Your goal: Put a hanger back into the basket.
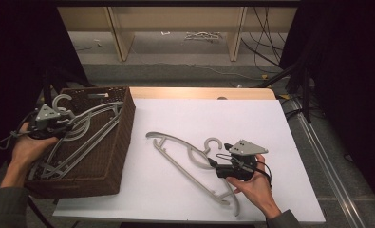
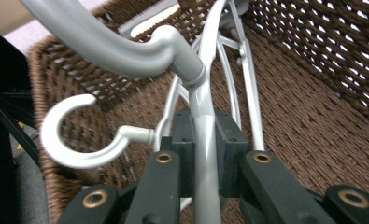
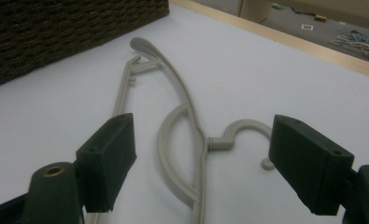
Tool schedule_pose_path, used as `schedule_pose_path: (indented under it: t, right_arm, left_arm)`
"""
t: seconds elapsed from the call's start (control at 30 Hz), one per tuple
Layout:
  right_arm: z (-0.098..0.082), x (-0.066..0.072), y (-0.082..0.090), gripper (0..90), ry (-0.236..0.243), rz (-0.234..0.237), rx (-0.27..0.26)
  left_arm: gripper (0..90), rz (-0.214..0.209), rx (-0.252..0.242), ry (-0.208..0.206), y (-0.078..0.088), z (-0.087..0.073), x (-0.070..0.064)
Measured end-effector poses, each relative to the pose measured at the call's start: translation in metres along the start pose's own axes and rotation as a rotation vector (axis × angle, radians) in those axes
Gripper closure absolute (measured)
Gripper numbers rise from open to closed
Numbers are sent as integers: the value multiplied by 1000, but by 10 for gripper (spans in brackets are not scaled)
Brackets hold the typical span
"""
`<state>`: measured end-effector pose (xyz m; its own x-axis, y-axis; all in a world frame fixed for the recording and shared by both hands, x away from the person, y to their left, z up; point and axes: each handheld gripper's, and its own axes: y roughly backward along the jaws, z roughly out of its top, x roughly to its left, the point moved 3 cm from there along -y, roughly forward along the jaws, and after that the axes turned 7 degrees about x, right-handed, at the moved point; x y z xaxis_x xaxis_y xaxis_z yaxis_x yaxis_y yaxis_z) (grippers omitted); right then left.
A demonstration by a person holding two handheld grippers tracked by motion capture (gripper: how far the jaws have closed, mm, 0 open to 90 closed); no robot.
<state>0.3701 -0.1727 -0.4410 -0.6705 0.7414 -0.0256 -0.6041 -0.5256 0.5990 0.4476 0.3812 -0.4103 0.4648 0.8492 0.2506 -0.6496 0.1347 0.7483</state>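
Observation:
A brown wicker basket [image 1: 115,156] stands at the table's left end with two grey plastic hangers in it. My left gripper [image 1: 64,125] reaches into it from the left and is shut on one grey hanger [image 2: 197,79] just below its hook, its black pads [image 2: 184,154] pressed against the neck from both sides. The second hanger [image 2: 81,142] lies beneath it on the basket [image 2: 313,42] floor. A third grey hanger [image 1: 175,159] lies flat on the white tabletop. My right gripper [image 1: 214,162] is open, low over this hanger [image 3: 180,93], straddling its neck and hook.
The white table board [image 1: 251,123] has a bare wooden strip [image 1: 199,93] along its far edge. Beyond it lie a floor with cables [image 1: 266,52] and wooden frame legs [image 1: 118,38]. Dark curtains hang at both sides.

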Motion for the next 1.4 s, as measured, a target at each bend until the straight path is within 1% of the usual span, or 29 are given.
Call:
schedule_pose_path:
  t: [0.07, 0.1, 0.17, 0.23, 0.27, 0.3, 0.33, 0.4, 0.43, 0.47, 0.5, 0.53, 0.57, 0.6, 0.63, 0.67, 0.7, 0.73, 0.77, 0.9, 0.93, 0.97, 1.03, 1.07, 1.1, 1.17, 1.23, 1.33, 1.4]
  right_arm:
    - [0, 0, 0, 240, 0, 0, 1]
    - [0, 0, 0, 240, 1, 2, 4]
    - [0, 1, -1, 240, 3, 4, 5]
    - [0, 2, -1, 241, 5, 2, 0]
    - [0, 2, -1, 241, 4, 3, 0]
    - [0, 2, -1, 241, 5, 2, 3]
    - [0, 2, -1, 241, 5, 1, 6]
    - [0, 1, -1, 241, 3, 1, 4]
    - [0, 1, -1, 241, 2, 2, 2]
    - [0, 1, -1, 241, 3, 1, 3]
    - [0, 1, -1, 241, 3, 2, 4]
    - [-1, 1, 0, 241, 3, 0, 11]
    - [0, 1, -1, 241, 2, 1, 5]
    - [0, 1, -1, 241, 5, 4, 3]
    - [0, 1, -1, 241, 6, 4, 4]
    - [-1, 1, 0, 241, 6, -3, 13]
    - [-1, 1, 1, 241, 7, -1, 20]
    - [0, 1, -1, 241, 7, 1, 2]
    - [0, 2, -1, 241, 5, 1, 1]
    - [-1, 2, -2, 240, 4, 2, 8]
    - [-1, 2, -1, 241, 4, 3, 7]
    - [-1, 2, -1, 241, 5, 2, 7]
    - [-1, 2, -2, 240, 3, 2, 9]
    - [-1, 2, -2, 241, 7, 1, 8]
    - [-1, 2, -2, 240, 6, 3, 11]
    - [-1, 3, -2, 240, 5, 0, 10]
    - [-1, 3, -2, 241, 9, 2, 8]
    - [-2, 3, -2, 241, 9, 5, 10]
    - [-1, 3, -2, 241, 6, 5, 9]
  left_arm:
    - [806, -8, 21, 12, -5, -4, 0]
    - [807, -11, 36, 26, -11, -10, -1]
    - [808, -12, 57, 39, -16, -16, 0]
    - [809, 6, 58, 63, -22, -22, 1]
    - [808, 3, 56, 83, -24, -24, 2]
    - [804, 10, 53, 95, -26, -25, 2]
    - [793, 16, 54, 105, -27, -26, 2]
    - [788, 17, 54, 108, -27, -27, 3]
    - [778, 27, 54, 108, -27, -27, 3]
    - [747, 40, 53, 106, -26, -27, 3]
    - [722, 52, 63, 100, -24, -27, 4]
    - [696, 53, 51, 122, -24, -27, 3]
    - [674, 57, 51, 133, -22, -27, 3]
    - [638, 75, 60, 139, -19, -28, 4]
    - [605, 89, 58, 157, -17, -28, 5]
    - [576, 116, 58, 171, -14, -29, 5]
    - [546, 162, 65, 166, -9, -29, 5]
    - [514, 174, 54, 174, -7, -29, 5]
    - [492, 186, 37, 189, -2, -28, 4]
    - [447, 152, -12, 232, 14, -26, 2]
    - [436, 143, -34, 249, 18, -25, 0]
    - [425, 136, -50, 253, 21, -24, -2]
    - [396, 101, -98, 286, 29, -21, -9]
    - [382, 84, -110, 296, 31, -20, -13]
    - [375, 59, -137, 306, 35, -19, -19]
    - [368, 35, -166, 309, 41, -17, -29]
    - [350, 19, -184, 308, 46, -14, -39]
    - [325, -14, -226, 297, 56, -7, -59]
    - [309, -34, -267, 285, 62, 0, -73]
